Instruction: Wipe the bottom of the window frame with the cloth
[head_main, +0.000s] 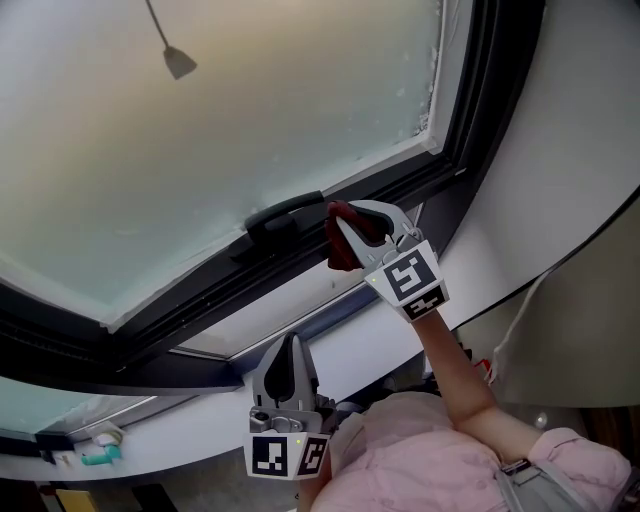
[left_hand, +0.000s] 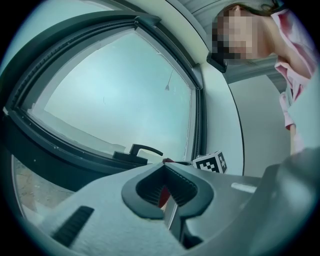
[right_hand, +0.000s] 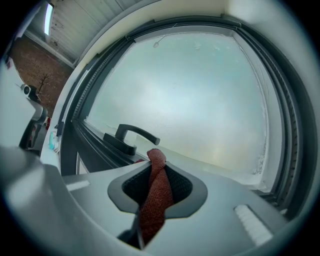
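Fingers: right gripper (head_main: 350, 222) clamped on red cloth (right_hand: 156, 192); left gripper (head_main: 292, 345) closed, empty | cloth just beside handle (head_main: 285, 214), against window frame (head_main: 180, 310) bottom | cloth looks soft, light, floppy; probably best held bunched mid-fold

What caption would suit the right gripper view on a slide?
Right gripper clamps a red cloth near the window handle.

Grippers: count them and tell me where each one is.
2. The right gripper is up at the bottom of the window frame, beside the handle, shut on the red cloth. The left gripper hangs lower, off the frame, shut and empty.
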